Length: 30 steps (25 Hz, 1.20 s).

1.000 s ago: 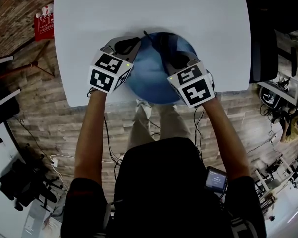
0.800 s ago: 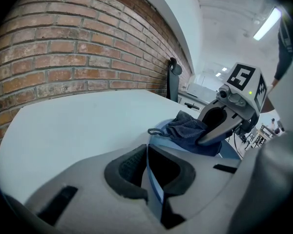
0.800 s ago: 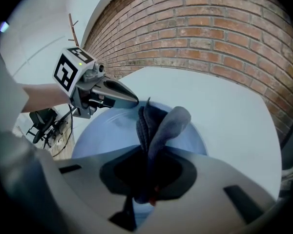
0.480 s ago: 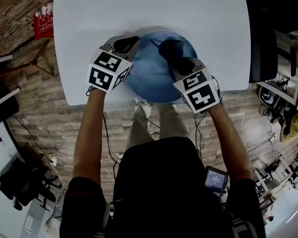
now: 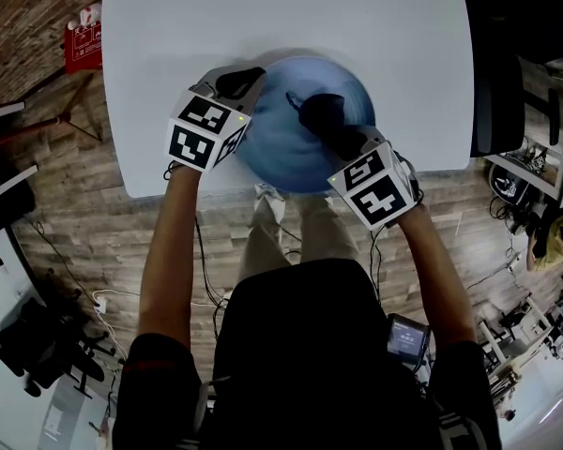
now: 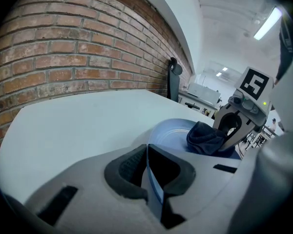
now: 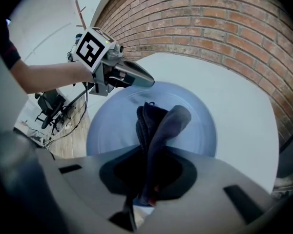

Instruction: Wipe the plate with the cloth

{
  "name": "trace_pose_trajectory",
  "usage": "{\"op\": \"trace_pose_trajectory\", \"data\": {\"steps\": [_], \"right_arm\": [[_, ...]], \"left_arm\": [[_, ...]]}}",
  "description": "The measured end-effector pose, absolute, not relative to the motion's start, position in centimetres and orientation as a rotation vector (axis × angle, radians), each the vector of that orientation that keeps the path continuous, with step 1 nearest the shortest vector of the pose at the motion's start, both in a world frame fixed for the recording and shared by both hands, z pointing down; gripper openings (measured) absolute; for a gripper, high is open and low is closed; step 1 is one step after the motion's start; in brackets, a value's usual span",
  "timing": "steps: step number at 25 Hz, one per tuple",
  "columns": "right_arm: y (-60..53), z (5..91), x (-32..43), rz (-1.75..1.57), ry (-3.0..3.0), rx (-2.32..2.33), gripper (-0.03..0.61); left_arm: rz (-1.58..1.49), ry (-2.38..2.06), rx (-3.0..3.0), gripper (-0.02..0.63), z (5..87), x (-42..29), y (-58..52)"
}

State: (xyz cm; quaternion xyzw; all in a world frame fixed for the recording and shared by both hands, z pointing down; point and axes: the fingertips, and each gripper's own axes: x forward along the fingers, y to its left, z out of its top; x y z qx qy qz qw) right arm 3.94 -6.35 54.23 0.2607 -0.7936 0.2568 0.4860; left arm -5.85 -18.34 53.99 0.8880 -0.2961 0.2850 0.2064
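**A:** Eyes on the round blue plate (image 5: pixel 272 153), middle of the head view, close to the near edge of the white table (image 5: pixel 263 17).

**B:** And the dark crumpled cloth (image 5: pixel 319 112) is on top of it, just right of the plate's centre.

**A:** The right gripper (image 7: pixel 145 179) has that cloth. Its jaws are closed on a fold (the fabric stands straight up out of them in the right gripper view), and the bunched end rests on the plate's surface.

**B:** And the left gripper (image 6: pixel 147 169)?

**A:** It's clamped on the plate's left rim. In the left gripper view the thin blue edge runs right between the pads.

**B:** Further out, both bare forearms run down toward the bottom of the frame.

**A:** Below the table there's a wood-plank floor (image 5: pixel 75 204), and a red box (image 5: pixel 83 50) sits in the upper left, just beside the table's edge.
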Motion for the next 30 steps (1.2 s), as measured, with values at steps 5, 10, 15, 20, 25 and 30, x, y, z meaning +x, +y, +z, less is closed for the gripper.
{"op": "trace_pose_trajectory", "data": {"steps": [5,10,15,20,25,30], "right_arm": [[-5.4,54.4,3.3,0.607,-1.928,0.568,0.06],[-4.5,54.2,2.1,0.571,-1.938,0.519,0.06],[-3.8,54.2,0.9,0.574,-1.953,0.486,0.06],[-3.5,54.3,-0.2,0.577,-1.965,0.458,0.06],[-3.2,54.3,-1.6,0.58,-1.986,0.427,0.06],[-3.2,54.2,-2.9,0.579,-2.002,0.402,0.06]], "left_arm": [[0.793,-0.83,2.471,0.029,54.2,-5.9,-18.4],[0.789,-0.84,2.47,0.029,54.0,-5.8,-18.4],[0.787,-0.843,2.469,0.029,54.0,-5.7,-18.3],[0.784,-0.848,2.466,0.029,54.1,-5.8,-18.3],[0.781,-0.85,2.47,0.029,54.1,-5.8,-18.4],[0.775,-0.851,2.47,0.029,54.0,-5.7,-18.4]]}}
